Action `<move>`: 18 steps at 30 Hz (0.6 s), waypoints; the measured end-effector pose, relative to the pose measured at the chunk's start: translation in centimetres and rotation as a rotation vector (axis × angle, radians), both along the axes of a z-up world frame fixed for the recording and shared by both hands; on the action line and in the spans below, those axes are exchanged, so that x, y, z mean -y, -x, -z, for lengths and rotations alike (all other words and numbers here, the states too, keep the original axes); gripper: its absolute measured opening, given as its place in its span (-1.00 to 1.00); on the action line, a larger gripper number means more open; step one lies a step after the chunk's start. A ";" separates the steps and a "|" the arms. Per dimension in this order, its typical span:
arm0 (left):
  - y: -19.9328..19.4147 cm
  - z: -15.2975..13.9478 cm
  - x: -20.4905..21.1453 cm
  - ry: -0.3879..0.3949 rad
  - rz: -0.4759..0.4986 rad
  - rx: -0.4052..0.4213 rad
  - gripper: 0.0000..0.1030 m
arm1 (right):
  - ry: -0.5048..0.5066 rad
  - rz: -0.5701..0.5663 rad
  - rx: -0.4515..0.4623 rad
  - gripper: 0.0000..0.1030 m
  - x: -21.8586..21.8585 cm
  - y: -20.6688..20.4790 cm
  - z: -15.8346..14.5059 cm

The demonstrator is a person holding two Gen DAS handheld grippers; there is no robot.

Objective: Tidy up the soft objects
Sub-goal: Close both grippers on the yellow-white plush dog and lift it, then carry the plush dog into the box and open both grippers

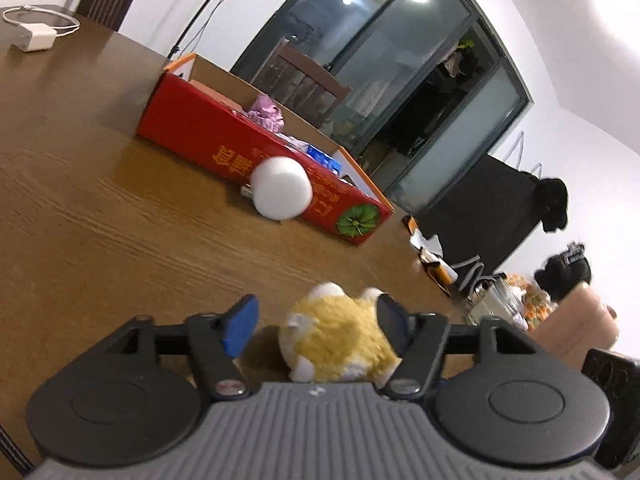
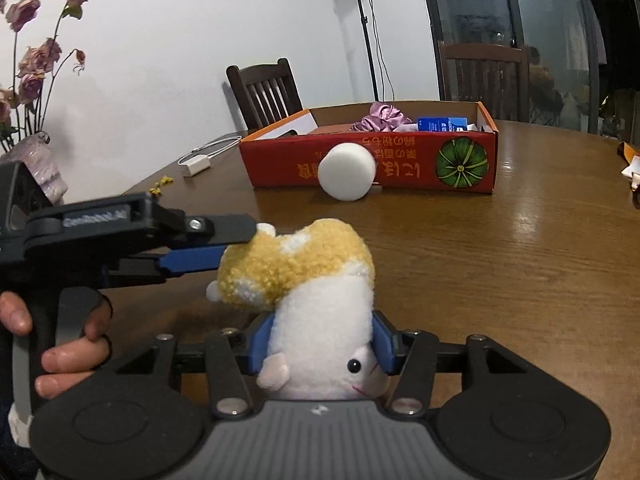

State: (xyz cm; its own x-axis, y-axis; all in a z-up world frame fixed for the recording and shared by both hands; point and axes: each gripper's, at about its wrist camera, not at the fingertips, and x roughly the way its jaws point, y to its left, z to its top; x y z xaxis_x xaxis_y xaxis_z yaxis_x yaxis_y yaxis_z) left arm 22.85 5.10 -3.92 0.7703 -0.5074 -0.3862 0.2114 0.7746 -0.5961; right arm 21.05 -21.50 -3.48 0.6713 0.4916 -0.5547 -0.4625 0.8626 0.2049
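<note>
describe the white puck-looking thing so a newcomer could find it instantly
On the wooden table sits a long red box with a green squash printed at one end. Leaning against the box's near wall, roughly mid-length, is the sponge: a plain white foam disc standing on edge, unlike the furry yellow-and-white plush nearer the camera.

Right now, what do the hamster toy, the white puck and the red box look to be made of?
Hamster toy: curly plush fabric, yellow and white, matte, pinched in at the pads.
White puck: likely foam or sponge; matte, finely grainy face, soft edges.
Red box: printed cardboard, slight sheen, brown raw inner walls.
</note>
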 end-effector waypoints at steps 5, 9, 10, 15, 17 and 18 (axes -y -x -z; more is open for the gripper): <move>0.4 0.2 2.0 -0.054 0.015 -0.012 -0.06 | -0.044 0.028 0.013 -0.03 0.9 0.6 0.3; 1.6 -0.7 2.2 -0.042 0.007 0.014 -0.09 | -0.045 0.052 0.032 -0.08 0.8 1.9 -0.3; 1.8 -1.2 2.2 -0.045 0.008 0.033 -0.09 | -0.049 0.052 0.042 -0.08 0.9 2.2 -0.7; 0.0 -5.0 2.2 -0.084 -0.021 0.132 -0.09 | -0.073 0.044 0.096 -0.08 0.7 0.9 -3.5; -2.0 -7.2 1.7 -0.076 -0.057 0.175 -0.08 | -0.085 0.040 0.127 -0.08 0.2 -1.0 -5.6; -3.1 -8.2 1.5 -0.073 -0.070 0.190 -0.08 | -0.087 0.036 0.150 -0.08 -0.2 -2.1 -6.8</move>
